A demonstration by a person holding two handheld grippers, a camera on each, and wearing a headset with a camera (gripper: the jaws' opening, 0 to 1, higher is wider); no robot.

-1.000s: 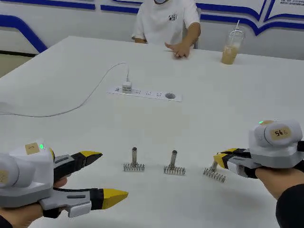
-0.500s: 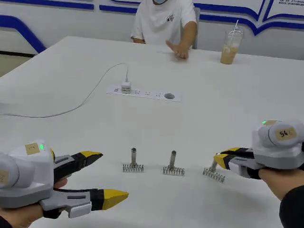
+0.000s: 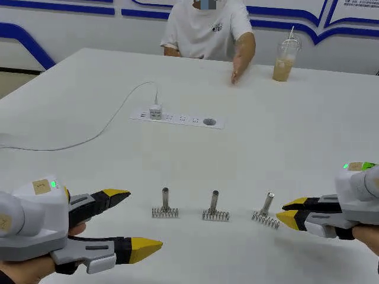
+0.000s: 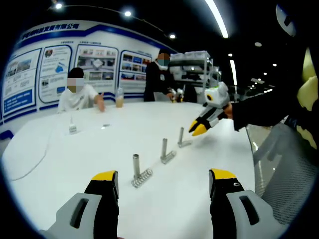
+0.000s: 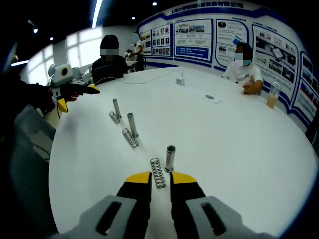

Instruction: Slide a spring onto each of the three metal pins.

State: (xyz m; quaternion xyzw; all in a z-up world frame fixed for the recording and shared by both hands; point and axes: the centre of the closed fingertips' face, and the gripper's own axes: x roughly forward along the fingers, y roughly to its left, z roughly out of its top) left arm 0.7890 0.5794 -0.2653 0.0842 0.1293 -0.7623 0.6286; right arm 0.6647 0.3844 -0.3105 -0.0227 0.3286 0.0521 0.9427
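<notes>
Three metal pins stand upright in a row on the white table: left pin (image 3: 165, 197), middle pin (image 3: 214, 200), right pin (image 3: 268, 202). A spring lies flat at the foot of each: (image 3: 165, 212), (image 3: 215, 216), (image 3: 265, 220). My left gripper (image 3: 131, 219) is wide open at the lower left, well short of the left pin (image 4: 136, 166). My right gripper (image 3: 290, 212) hovers just right of the right spring (image 5: 157, 173) and pin (image 5: 170, 158). Its jaws stand a narrow gap apart with nothing between them.
A white power strip (image 3: 177, 118) with a plug and a cable trailing left lies mid-table. An iced drink cup (image 3: 285, 62) stands at the far right. A person in a white shirt sits at the far edge, one hand (image 3: 237, 74) on the table.
My right gripper has drawn back to the right, away from the right pin and spring, and its two tips now show apart. The left gripper has held still. The far person's hand has shifted.
</notes>
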